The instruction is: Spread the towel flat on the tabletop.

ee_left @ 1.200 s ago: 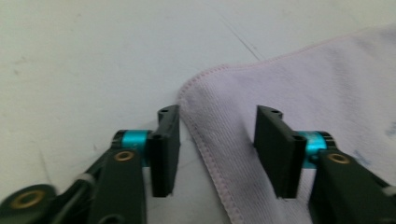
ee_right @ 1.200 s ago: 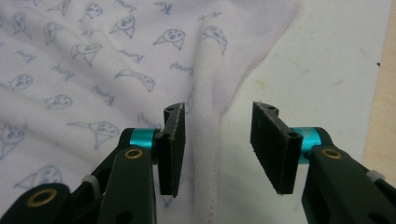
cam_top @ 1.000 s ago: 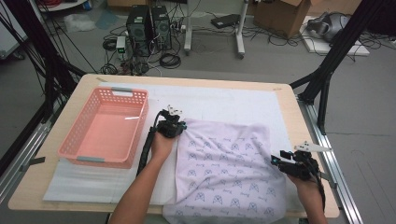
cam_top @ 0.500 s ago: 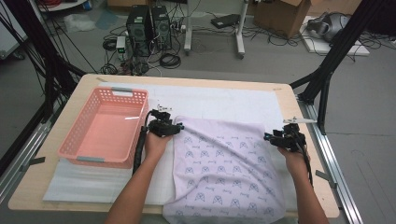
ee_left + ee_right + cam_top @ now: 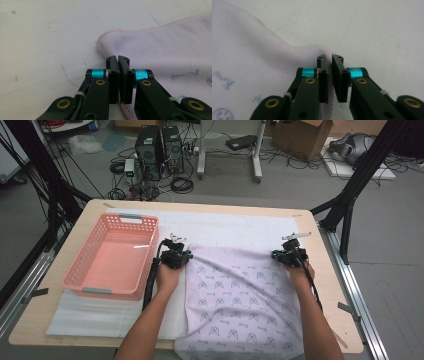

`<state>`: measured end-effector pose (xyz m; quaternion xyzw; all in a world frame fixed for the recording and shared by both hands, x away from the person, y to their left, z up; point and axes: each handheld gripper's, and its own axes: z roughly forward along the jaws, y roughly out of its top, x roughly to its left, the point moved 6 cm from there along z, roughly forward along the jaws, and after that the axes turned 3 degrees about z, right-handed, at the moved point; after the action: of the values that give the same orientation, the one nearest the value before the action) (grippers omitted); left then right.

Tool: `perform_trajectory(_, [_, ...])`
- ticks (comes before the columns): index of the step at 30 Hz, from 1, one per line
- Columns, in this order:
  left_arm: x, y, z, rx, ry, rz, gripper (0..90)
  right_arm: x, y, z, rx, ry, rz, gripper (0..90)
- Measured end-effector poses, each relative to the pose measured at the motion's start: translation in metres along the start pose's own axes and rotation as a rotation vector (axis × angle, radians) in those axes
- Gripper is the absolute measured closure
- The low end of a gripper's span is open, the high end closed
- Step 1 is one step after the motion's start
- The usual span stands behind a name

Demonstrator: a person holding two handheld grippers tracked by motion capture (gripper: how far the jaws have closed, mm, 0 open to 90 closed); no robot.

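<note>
A pale lilac cloth [image 5: 240, 300] with a blue printed pattern lies spread on the white mat, its near edge hanging over the table's front. My left gripper [image 5: 176, 255] is shut on the cloth's far left corner [image 5: 110, 40]; its jaws have just opened and closed again, with the hem pinched between them. At the far right corner [image 5: 312, 50] my right gripper [image 5: 286, 254] has just closed, and cloth sits squeezed between its pads. Both grippers [image 5: 118, 58] [image 5: 329, 57] rest low on the mat.
A pink plastic basket [image 5: 112, 257] stands to the left of the cloth, close to my left gripper. The white mat [image 5: 230, 227] covers most of the wooden table [image 5: 330, 285]. Black frame legs stand off the table's sides.
My right gripper moved from the cloth's near right edge up to its far right corner and closed there. The cloth's top edge now lies flatter. My left hand stayed put.
</note>
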<state>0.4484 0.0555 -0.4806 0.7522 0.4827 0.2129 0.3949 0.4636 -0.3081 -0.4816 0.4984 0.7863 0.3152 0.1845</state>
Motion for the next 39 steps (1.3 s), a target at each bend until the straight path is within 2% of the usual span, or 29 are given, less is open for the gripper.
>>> perform_trajectory(2, [0.0,0.007,-0.003,-0.032,0.007,-0.012,87.1,-0.006,0.003,-0.002,-0.02,-0.02,0.005,85.8])
perform_trajectory(5, [-0.004,0.019,-0.006,-0.099,0.015,0.023,87.1,-0.017,0.008,-0.011,-0.104,-0.072,0.05,85.8])
perform_trajectory(7, [-0.003,0.027,-0.006,-0.13,0.027,0.024,87.1,-0.023,0.013,-0.017,-0.158,-0.116,0.057,85.9])
perform_trajectory(9, [-0.002,0.031,-0.006,-0.186,0.037,0.013,86.9,-0.026,0.018,-0.023,-0.228,-0.141,0.073,85.9])
perform_trajectory(10, [-0.004,0.03,-0.003,-0.183,0.023,0.007,85.6,-0.027,0.02,-0.025,-0.259,-0.159,0.081,85.8])
perform_trajectory(11, [-0.006,0.026,0.001,-0.151,0.014,0.019,80.7,-0.028,0.021,-0.026,-0.272,-0.192,0.088,85.6])
perform_trajectory(12, [-0.008,0.021,0.005,-0.112,0.002,0.013,69.2,-0.029,0.02,-0.024,-0.264,-0.232,0.091,84.0])
perform_trajectory(13, [-0.008,0.017,0.007,-0.077,-0.015,-0.014,58.6,-0.032,0.018,-0.021,-0.239,-0.251,0.107,79.0])
perform_trajectory(14, [-0.008,0.013,0.007,-0.055,-0.033,-0.038,54.4,-0.036,0.015,-0.02,-0.222,-0.265,0.138,71.6])
perform_trajectory(15, [-0.008,0.011,0.007,-0.045,-0.041,-0.041,51.5,-0.039,0.012,-0.019,-0.21,-0.268,0.172,69.0])
perform_trajectory(16, [-0.007,0.009,0.006,-0.042,-0.039,-0.034,49.9,-0.041,0.01,-0.02,-0.202,-0.251,0.196,67.7])
perform_trajectory(18, [-0.006,0.005,0.004,-0.026,-0.039,-0.032,49.7,-0.042,0.009,-0.024,-0.203,-0.243,0.201,66.0])
perform_trajectory(20, [-0.004,0.0,0.003,-0.008,-0.054,-0.045,49.8,-0.042,0.01,-0.029,-0.208,-0.204,0.213,63.2])
perform_trajectory(22, [-0.006,-0.005,0.004,0.009,-0.081,-0.05,52.8,-0.042,0.009,-0.033,-0.203,-0.182,0.203,61.5])
perform_trajectory(24, [-0.009,-0.005,0.004,0.009,-0.083,-0.015,54.2,-0.041,0.007,-0.036,-0.191,-0.166,0.201,60.3])
perform_trajectory(25, [-0.013,-0.005,0.005,0.012,-0.1,-0.007,58.8,-0.04,0.005,-0.038,-0.181,-0.149,0.199,60.0])
perform_trajectory(26, [-0.017,-0.005,0.005,0.014,-0.098,0.019,60.8,-0.039,0.003,-0.038,-0.17,-0.131,0.199,59.0])
perform_trajectory(27, [-0.02,-0.006,0.005,0.021,-0.082,0.079,70.5,-0.039,0.001,-0.039,-0.161,-0.129,0.191,59.0])
perform_trajectory(28, [-0.022,-0.005,0.005,0.022,-0.083,0.097,81.4,-0.038,-0.001,-0.04,-0.158,-0.125,0.191,58.9])
perform_trajectory(29, [-0.022,-0.004,0.005,0.026,-0.054,0.085,86.5,-0.038,-0.002,-0.041,-0.151,-0.111,0.195,57.6])
perform_trajectory(30, [-0.017,-0.004,0.004,0.032,0.009,0.083,87.3,-0.037,-0.003,-0.041,-0.137,-0.1,0.198,57.0])
perform_trajectory(31, [-0.011,-0.004,0.002,0.037,0.045,0.055,87.5,-0.035,-0.004,-0.042,-0.132,-0.095,0.196,57.0])
perform_trajectory(32, [-0.004,-0.004,0.0,0.041,0.063,0.022,87.6,-0.034,-0.004,-0.043,-0.126,-0.082,0.187,57.0])
perform_trajectory(34, [0.004,-0.006,-0.003,0.046,0.07,-0.002,87.6,-0.03,-0.003,-0.046,-0.125,-0.066,0.168,57.1])
perform_trajectory(35, [0.006,-0.006,-0.005,0.048,0.075,0.003,87.5,-0.027,-0.003,-0.048,-0.125,-0.06,0.161,57.1])
perform_trajectory(39, [0.006,-0.002,-0.013,0.023,0.084,-0.02,83.6,-0.016,-0.007,-0.055,-0.114,-0.016,0.12,56.5])
